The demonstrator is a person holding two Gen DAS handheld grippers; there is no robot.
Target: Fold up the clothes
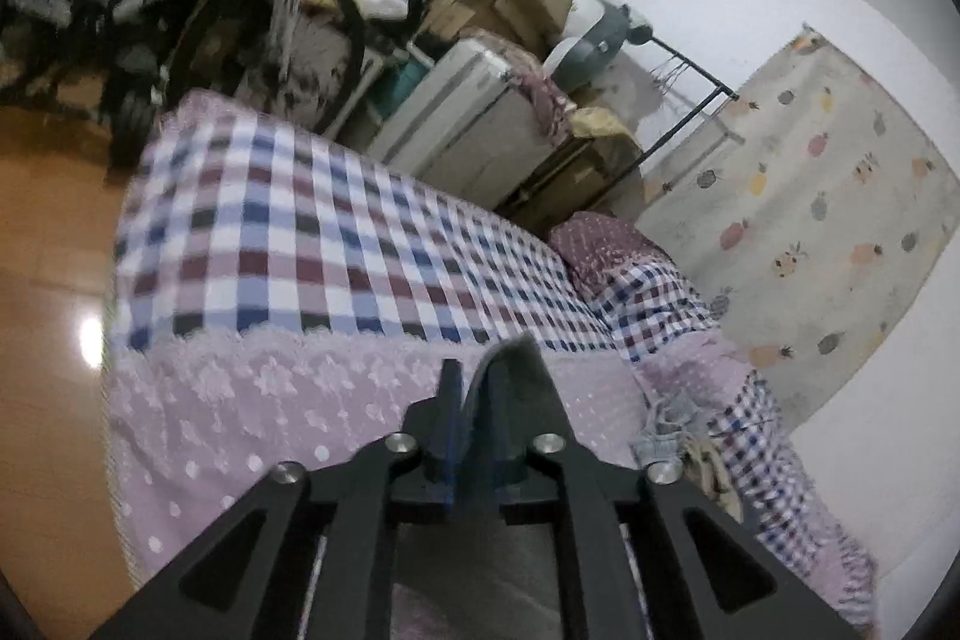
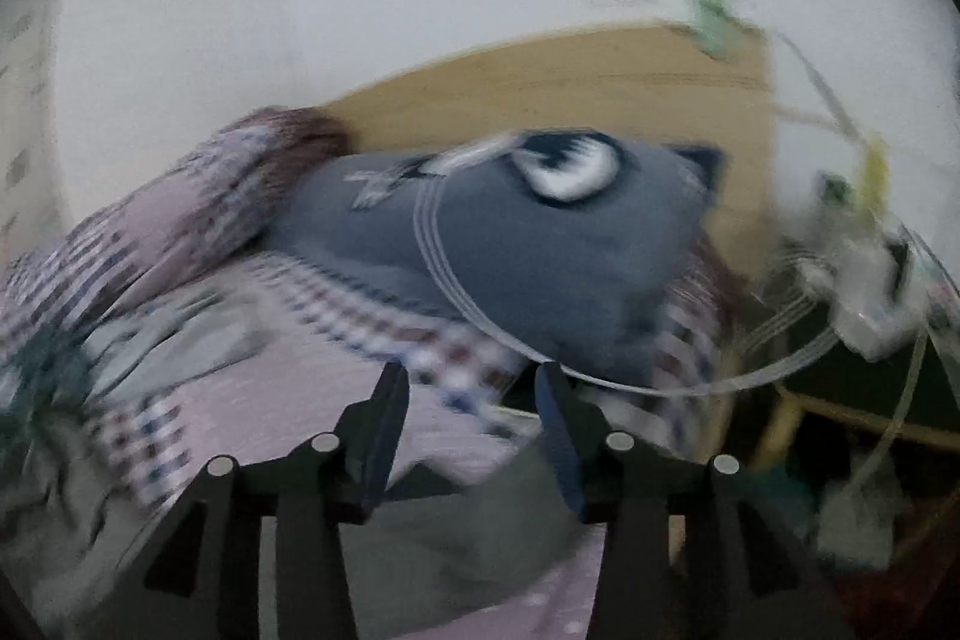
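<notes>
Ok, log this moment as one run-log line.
task: fold clothes | left gripper: shut on grey garment over bed | right gripper: open, holding nothing | right view blurred

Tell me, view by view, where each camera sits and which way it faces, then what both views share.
Left wrist: sits behind the left hand-held gripper, facing along the checked bedspread toward a bicycle and boxes; its fingers pinch a grey cloth.
Right wrist: sits behind the right hand-held gripper, jaws apart, facing a grey cushion against the wooden headboard; blurred.
Shared: the checked and lilac bedding; no hand or sleeve shows.
</notes>
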